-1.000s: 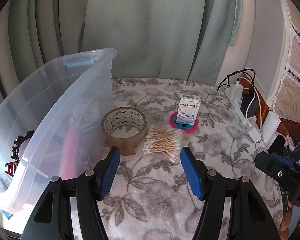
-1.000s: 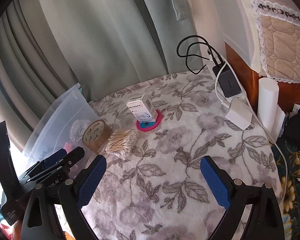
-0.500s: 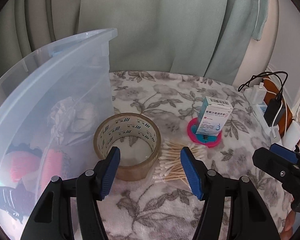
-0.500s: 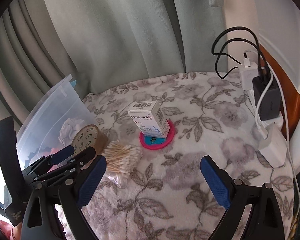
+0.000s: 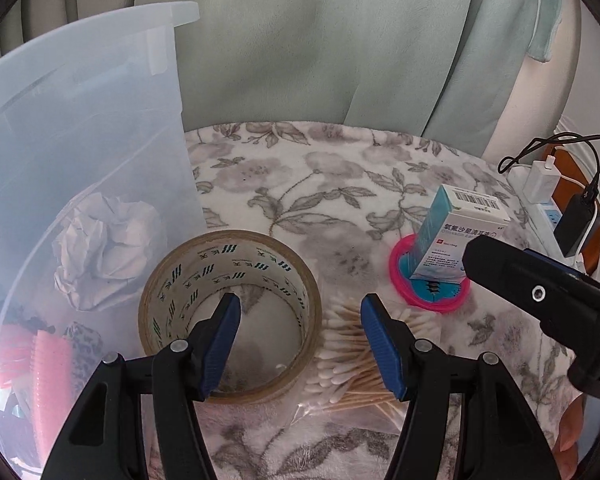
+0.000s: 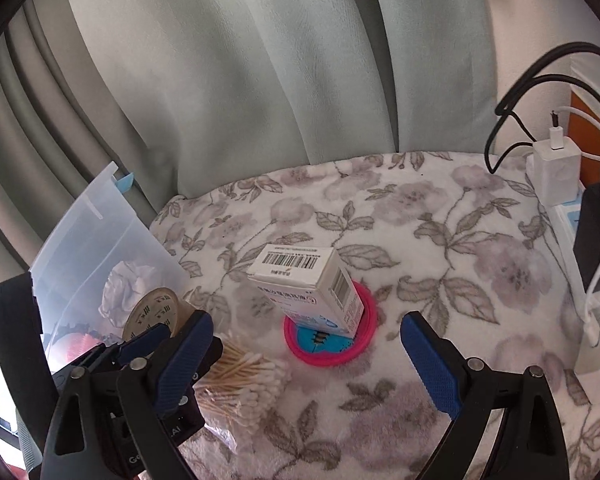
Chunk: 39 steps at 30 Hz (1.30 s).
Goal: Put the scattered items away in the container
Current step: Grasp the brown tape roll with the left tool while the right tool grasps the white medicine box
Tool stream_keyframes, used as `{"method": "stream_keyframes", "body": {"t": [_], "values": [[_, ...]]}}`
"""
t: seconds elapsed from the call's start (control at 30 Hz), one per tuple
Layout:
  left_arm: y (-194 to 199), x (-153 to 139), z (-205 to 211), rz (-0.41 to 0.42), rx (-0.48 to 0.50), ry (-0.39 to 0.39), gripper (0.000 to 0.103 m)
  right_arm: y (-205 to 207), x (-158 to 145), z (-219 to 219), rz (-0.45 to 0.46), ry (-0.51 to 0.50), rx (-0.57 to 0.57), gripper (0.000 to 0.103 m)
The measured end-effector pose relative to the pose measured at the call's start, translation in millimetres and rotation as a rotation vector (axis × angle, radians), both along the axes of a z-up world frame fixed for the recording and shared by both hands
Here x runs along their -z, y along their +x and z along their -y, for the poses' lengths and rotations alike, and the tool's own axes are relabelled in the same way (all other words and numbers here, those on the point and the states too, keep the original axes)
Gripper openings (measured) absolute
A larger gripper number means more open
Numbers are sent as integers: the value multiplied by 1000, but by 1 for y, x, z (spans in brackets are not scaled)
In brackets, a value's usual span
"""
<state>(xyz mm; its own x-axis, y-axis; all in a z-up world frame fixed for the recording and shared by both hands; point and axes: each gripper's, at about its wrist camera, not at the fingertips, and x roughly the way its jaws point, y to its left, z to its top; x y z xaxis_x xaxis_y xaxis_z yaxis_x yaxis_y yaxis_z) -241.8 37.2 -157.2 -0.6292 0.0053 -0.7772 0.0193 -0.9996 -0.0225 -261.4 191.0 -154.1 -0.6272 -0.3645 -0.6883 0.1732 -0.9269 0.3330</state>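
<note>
The bin (image 5: pixel 100 128) stands at the left on the floral cover (image 5: pixel 300 184), clear thin plastic, light and a little flexible; it already holds crumpled paper (image 5: pixel 104 248) and pink things, so nothing there needs gripping. The tape roll (image 5: pixel 230 312) lies flat just beside the bin wall; it looks stiff, moderately heavy and smooth-sided, best pinched across its wall. The left gripper (image 5: pixel 300 344) is parted and empty, one pad over the roll's hole and the other outside by the swabs, so the wall sits between them, though contact cannot be told. The box (image 6: pixel 308 288) stands tilted on the pink disc (image 6: pixel 330 340), well right of the bin; it is light card that would crush under hard squeeze, so take its broad faces gently. The right gripper (image 6: pixel 306 352) gapes wide and empty, just short of it. The swabs (image 6: pixel 240 376) sit in a slippery loose bag touching the roll; grab the bag's bulk.
</note>
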Motion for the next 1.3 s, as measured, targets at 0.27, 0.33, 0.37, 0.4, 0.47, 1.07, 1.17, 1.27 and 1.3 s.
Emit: {"method": "stream_keyframes", "body": {"t": [0.27,0.33,0.37,0.4,0.47,1.07,1.17,1.27,1.3], "values": [[-5,4,5,-10,-15,5,42,-17,11,6,11,-16,26,90],[-4,3,8,-16,-27,8,36,-19,13,6,17,-19,34,85],[-3,2,8,-15,-27,14,36,-20,13,5,20,-20,38,82],[-2,1,9,-15,-28,20,35,-20,14,5,22,-22,41,77],[0,0,9,-15,-27,27,35,-21,14,4,25,-27,49,68],[14,-19,-5,-55,12,12,10,3,-13,-24,-29,-71,117,57],[18,-25,-4,-65,12,15,10,10,-21,-25,-35,-71,116,57],[23,-35,-3,-83,12,15,10,19,-30,-25,-45,-70,115,57],[25,-39,-4,-91,13,13,10,22,-33,-25,-49,-70,116,57]]}}
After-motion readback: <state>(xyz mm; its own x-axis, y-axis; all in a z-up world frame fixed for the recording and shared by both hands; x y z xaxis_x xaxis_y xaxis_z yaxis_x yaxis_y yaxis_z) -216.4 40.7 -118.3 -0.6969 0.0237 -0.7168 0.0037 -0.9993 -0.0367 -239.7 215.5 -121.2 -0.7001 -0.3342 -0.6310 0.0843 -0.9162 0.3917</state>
